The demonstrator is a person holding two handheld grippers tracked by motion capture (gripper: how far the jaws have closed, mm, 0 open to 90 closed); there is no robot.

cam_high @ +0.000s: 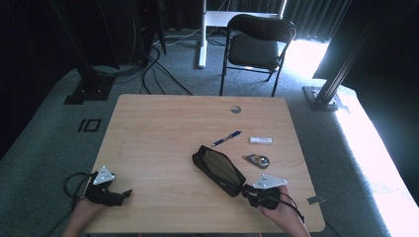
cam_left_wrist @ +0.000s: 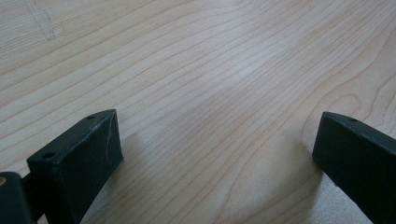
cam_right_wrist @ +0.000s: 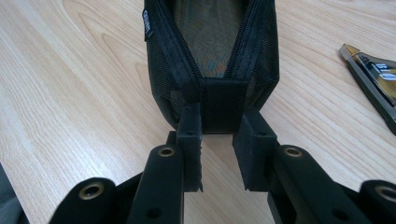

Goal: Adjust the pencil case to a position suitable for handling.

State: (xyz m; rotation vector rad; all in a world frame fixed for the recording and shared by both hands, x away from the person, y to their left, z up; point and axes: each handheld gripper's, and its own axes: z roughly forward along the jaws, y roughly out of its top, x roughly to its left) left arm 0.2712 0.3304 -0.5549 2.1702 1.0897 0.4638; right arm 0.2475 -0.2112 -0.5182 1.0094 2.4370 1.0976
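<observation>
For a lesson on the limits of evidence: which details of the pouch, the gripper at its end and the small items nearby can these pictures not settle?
- Pouch contents: right gripper view, dark mesh blurs them.
- Right gripper grip: jaws stand at the pouch's end tab, contact unclear.
- Tape dispenser: right gripper view, cut by the edge.
- White item and pen: high view, print too small.

Table's [cam_high: 148, 138] left half is bare; pouch [cam_high: 219, 169], pen [cam_high: 226, 138], tape dispenser [cam_high: 257, 160] & eraser [cam_high: 260, 140] crowd right side.

A black folding chair [cam_high: 257, 44] stands on grey carpet [cam_high: 44, 123] beyond the wooden table [cam_high: 163, 123], daylight at right.
</observation>
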